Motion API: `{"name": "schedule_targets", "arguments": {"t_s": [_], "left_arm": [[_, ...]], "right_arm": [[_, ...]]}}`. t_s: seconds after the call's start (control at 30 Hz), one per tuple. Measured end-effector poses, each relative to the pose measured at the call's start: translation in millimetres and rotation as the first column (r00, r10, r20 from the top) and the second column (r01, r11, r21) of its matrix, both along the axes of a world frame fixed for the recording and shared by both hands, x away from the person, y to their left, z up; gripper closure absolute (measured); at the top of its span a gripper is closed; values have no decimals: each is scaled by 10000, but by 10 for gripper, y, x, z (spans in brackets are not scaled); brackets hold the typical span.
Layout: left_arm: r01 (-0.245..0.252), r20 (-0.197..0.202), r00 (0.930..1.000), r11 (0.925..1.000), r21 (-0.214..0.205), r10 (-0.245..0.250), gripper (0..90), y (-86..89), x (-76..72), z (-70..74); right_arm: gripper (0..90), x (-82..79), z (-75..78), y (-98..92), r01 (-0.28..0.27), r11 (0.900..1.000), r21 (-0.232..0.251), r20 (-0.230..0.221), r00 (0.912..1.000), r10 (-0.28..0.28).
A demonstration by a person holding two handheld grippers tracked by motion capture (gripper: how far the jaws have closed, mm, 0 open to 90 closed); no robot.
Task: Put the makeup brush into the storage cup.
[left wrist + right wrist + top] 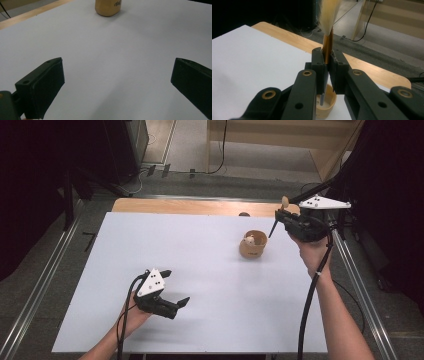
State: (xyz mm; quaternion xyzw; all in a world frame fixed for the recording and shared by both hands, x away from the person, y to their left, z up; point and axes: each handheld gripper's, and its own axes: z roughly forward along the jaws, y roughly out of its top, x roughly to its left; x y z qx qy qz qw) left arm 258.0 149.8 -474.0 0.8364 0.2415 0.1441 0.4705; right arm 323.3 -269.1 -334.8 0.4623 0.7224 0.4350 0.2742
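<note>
We see a white table (210,285) with a wooden strip along its far edge, and a person's two forearms coming in from the near side, each hand holding a two-jaw tool.

The left gripper (172,287) sits low over the near left part of the table, its jaws spread wide with nothing between them; in the left gripper view (117,82) bare white surface lies between the two black jaws, and the wooden cup (108,7) stands far ahead at the top edge.

The right gripper (281,217) is raised at the far right, just right of the wooden cup (252,245) and above the table's far right corner. Its jaws are clenched on a brush (278,217) — in the right gripper view (327,72) the golden ferrule of the brush (327,47) is pinched between the pads, pale bristles fanning upward and the dark handle running down toward the cup (327,102) below. In the high view the handle tip slants down toward the cup's right rim; we cannot tell whether it touches. Something small and pale lies inside the cup — too small for us to identify.
</note>
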Motion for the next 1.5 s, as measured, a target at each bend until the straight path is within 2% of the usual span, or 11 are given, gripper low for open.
{"name": "schedule_targets", "arguments": {"t_s": [0.47,0.93,1.5], "left_arm": [[2,-16,10000,10000,-23,-2,0,5,1,0],[10,13,10000,10000,-22,-10,0,1,-1,2],[16,20,10000,10000,-59,-16,0,1,-4,3]], "right_arm": [[843,177,7,110,-22,9997,-234,30,10000,23],[843,316,-103,170,-95,9993,-369,-146,9999,89],[842,411,-227,252,-94,9990,-439,-450,9990,75]]}}
